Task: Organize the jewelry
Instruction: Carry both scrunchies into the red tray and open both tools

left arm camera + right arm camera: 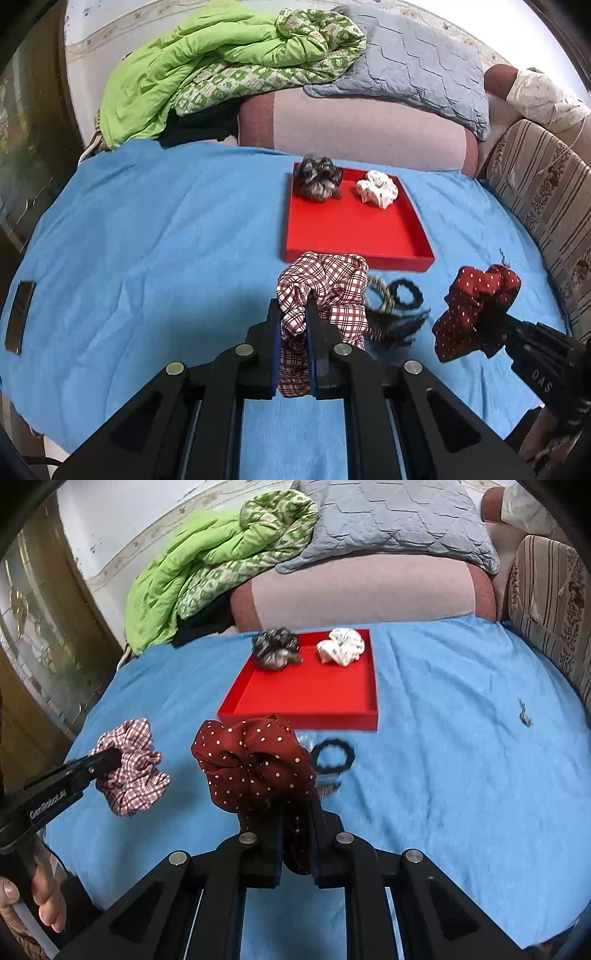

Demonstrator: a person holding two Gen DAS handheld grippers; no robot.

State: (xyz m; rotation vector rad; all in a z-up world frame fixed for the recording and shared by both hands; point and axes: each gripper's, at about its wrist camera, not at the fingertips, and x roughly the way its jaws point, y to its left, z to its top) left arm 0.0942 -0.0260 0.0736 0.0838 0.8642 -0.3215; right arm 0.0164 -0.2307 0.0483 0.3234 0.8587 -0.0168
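Plaid scrunchie (325, 291) pinched in left tool (293, 314), dotted scrunchie (255, 760) pinched in right tool (297, 805)

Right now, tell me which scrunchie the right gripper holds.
The dark red scrunchie with white dots, pinched in the right gripper. The checked one is in the left gripper; two lie in the tray.

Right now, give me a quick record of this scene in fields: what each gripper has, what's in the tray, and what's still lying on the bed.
left gripper: shut on checked scrunchie, lifted off the sheet
right gripper: shut on red dotted scrunchie, lifted off the sheet
red tray: holds grey scrunchie and white scrunchie, both at its far end, apart
blue sheet: black hair tie and other small hair pieces beside it, near the tray's front edge
tray's near half: bare
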